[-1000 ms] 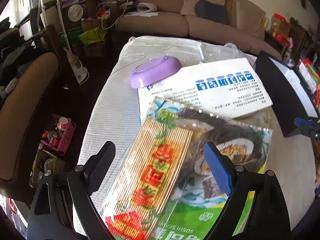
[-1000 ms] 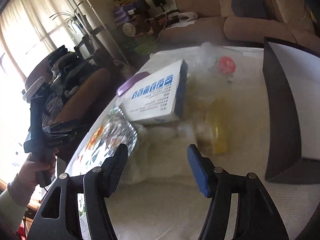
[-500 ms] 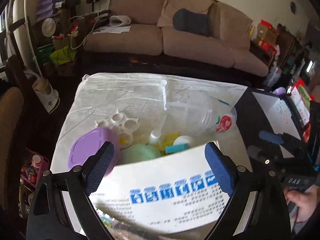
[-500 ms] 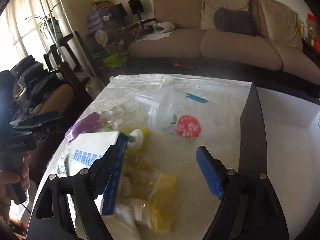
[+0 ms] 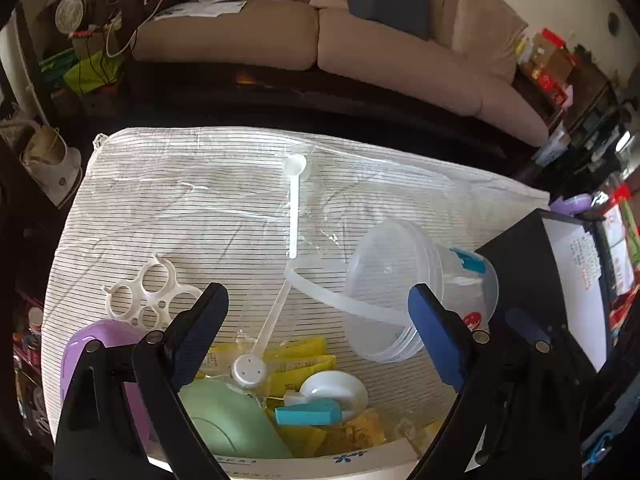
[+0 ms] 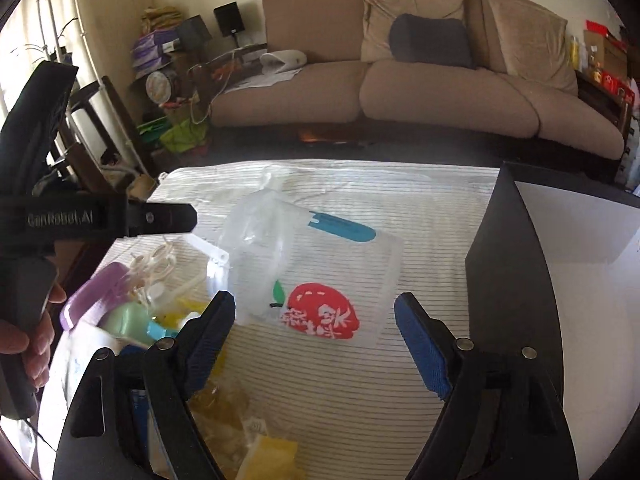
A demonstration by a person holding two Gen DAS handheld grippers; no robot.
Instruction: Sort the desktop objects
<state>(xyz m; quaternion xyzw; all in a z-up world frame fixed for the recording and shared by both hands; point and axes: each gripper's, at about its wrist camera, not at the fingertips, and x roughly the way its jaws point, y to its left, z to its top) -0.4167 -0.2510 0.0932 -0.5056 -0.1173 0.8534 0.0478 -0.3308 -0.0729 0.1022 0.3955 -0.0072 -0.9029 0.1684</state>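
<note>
Both of my grippers hang above the striped white tablecloth (image 5: 168, 208) with their jaws spread wide and nothing between them: the left gripper (image 5: 318, 328) over the near clutter, the right gripper (image 6: 314, 332) over the clear plastic tub with the red strawberry sticker (image 6: 316, 276). Nearest under the left one I see a pale green rounded plastic piece (image 5: 228, 420), a teal plastic clip (image 5: 308, 416) against a white round cap (image 5: 334, 390), crinkled yellow sachets (image 5: 304, 360) and a white perforated stick in cellophane (image 5: 250, 370), with the edge of a white printed box (image 5: 320, 462) below them. To the left sit a lilac plastic lid (image 5: 104, 344) and a white ringed plastic holder (image 5: 150, 296). Further out the tub lies on its side, its mouth towards the left camera, and beyond it a clear long-handled plastic scoop in a wrapper (image 5: 294, 196) rests alone on the cloth. The open black box with a white inside (image 6: 560, 248) stands at the right edge, and I judge it the destination; I see nothing in the part of it that shows, so sorting looks barely begun and nearly everything remains. Readable writing: white Chinese characters on the strawberry sticker, too blurred to make out, and "GenRobot.AI" on the left tool's body in the right view. A beige sofa (image 6: 400, 80) fills the background.
</note>
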